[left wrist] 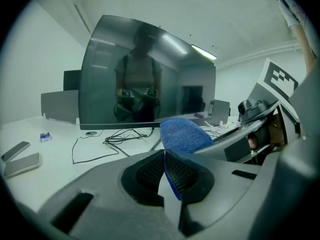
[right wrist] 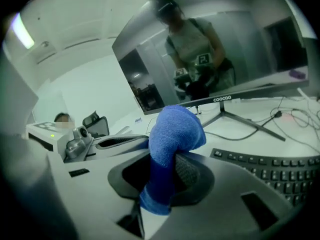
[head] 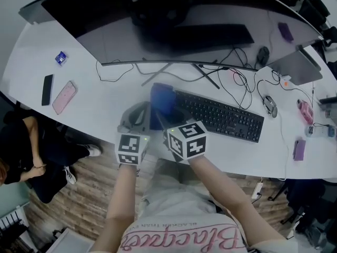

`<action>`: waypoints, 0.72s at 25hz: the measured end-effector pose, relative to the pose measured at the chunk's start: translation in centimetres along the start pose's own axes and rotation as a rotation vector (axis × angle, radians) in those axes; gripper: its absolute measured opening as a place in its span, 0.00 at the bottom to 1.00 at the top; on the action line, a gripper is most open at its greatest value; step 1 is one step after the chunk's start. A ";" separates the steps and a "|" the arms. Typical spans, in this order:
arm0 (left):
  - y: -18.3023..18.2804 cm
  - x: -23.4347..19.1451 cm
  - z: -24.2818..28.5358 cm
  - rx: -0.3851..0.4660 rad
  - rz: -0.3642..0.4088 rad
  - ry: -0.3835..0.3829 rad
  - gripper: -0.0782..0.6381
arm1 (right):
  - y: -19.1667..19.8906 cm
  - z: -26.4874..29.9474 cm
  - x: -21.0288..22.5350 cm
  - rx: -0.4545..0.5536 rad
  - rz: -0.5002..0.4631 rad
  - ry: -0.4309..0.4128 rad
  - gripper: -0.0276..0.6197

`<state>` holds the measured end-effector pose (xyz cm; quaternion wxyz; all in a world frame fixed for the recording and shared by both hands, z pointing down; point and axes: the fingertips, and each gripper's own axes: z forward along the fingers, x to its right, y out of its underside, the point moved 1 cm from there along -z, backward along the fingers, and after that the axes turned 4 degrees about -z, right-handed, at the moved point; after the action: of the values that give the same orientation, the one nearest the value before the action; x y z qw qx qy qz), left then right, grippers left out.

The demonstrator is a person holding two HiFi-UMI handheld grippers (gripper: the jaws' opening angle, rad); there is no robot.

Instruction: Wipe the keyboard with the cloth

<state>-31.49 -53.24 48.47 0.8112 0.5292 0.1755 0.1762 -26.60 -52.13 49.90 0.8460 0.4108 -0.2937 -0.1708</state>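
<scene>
In the left gripper view, the left gripper has its jaws closed on a thin edge of the blue cloth. The cloth swells upward and forward from the pads into a rounded fold. Just beside it on the right is the right gripper. In the right gripper view, that gripper's jaws are clamped on a thicker bunch of the same cloth. A short tail hangs towards the camera, and a bulging hump rises above the pads.

From the head view, the two marker cubes sit side by side close to the person's body, and both grippers point away towards the desk. The cloth is held between them, off the desk, at the left end of the keyboard, and it hides that end. Seen from above, its long axis runs away from the person. The black keyboard lies with its long axis left to right along the desk's near edge, and its right end slants a little nearer the person.

To the right of the keyboard is a mouse among loose cables. Well to the left lie a pink phone and a black phone, side by side. Beyond the keyboard stands the wide curved monitor, which spans most of the desk.
</scene>
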 end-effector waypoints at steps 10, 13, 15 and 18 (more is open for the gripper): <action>1.2 -0.9 2.4 -0.041 -0.029 0.023 0.12 | 1.3 1.9 3.5 -0.069 0.189 -0.032 0.18; 1.3 -0.3 2.9 -0.044 -0.022 0.042 0.12 | 1.9 1.6 4.4 -0.094 0.192 -0.006 0.18; 1.4 0.2 3.2 -0.046 -0.020 0.049 0.12 | 2.5 1.3 4.9 -0.118 0.176 0.025 0.18; 1.6 0.9 3.4 -0.050 -0.024 0.050 0.12 | 3.1 0.7 5.8 -0.156 0.138 0.083 0.18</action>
<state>-29.24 -54.92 51.15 0.8215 0.5022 0.1976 0.1839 -22.44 -53.80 54.80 0.8966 0.3295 -0.2717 -0.1173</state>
